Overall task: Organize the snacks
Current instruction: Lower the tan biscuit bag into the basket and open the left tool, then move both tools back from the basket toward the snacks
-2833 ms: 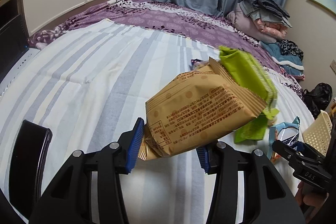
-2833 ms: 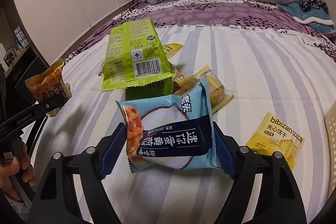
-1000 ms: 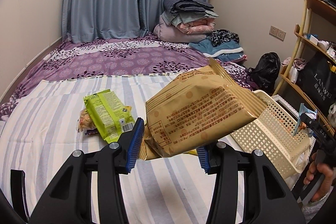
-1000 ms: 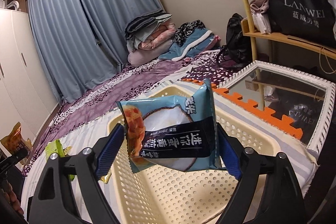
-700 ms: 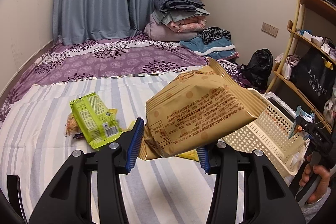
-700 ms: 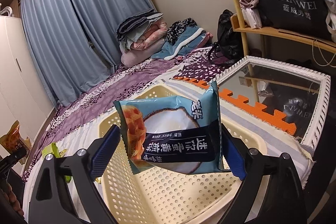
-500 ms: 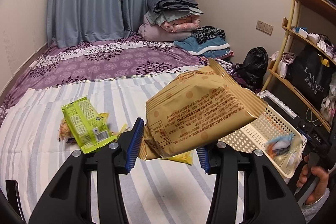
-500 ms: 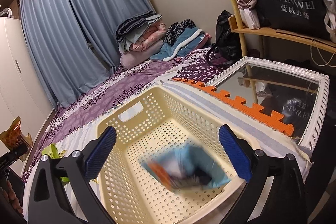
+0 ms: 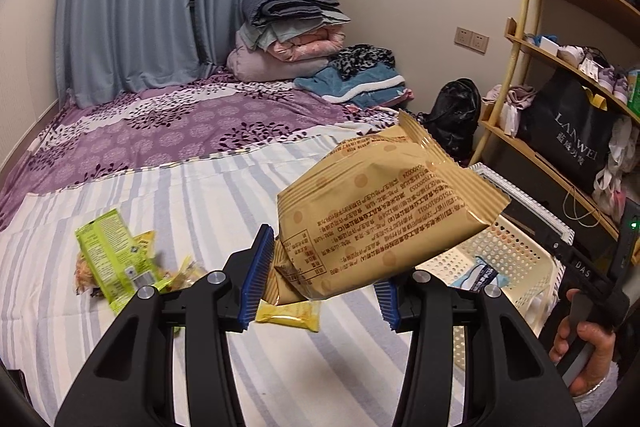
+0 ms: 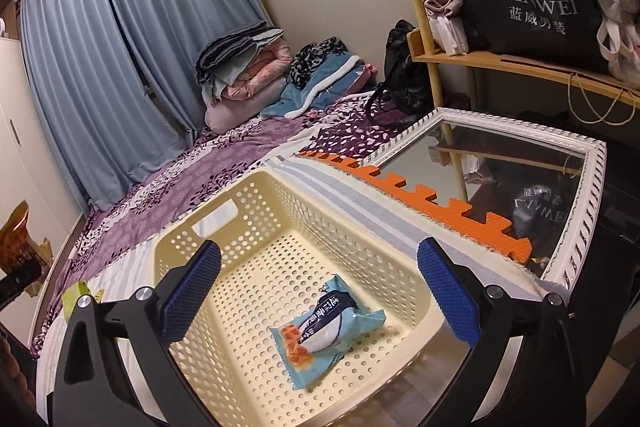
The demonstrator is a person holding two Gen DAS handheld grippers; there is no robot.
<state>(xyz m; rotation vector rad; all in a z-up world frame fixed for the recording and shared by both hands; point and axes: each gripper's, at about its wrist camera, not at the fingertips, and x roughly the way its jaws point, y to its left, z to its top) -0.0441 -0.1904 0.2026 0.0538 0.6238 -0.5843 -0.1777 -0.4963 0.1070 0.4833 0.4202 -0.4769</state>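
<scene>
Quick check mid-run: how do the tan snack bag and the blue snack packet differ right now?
The tan snack bag is clamped in the left gripper, up off the bed; the blue snack packet lies loose on the floor of the cream basket, under the open right gripper. The tan snack bag shows printed text on plain tan; the blue snack packet shows a food picture. Both are sealed.

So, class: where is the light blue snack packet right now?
The light blue snack packet lies flat on the floor of the cream perforated plastic basket, in its near right part, below the open right gripper.
</scene>
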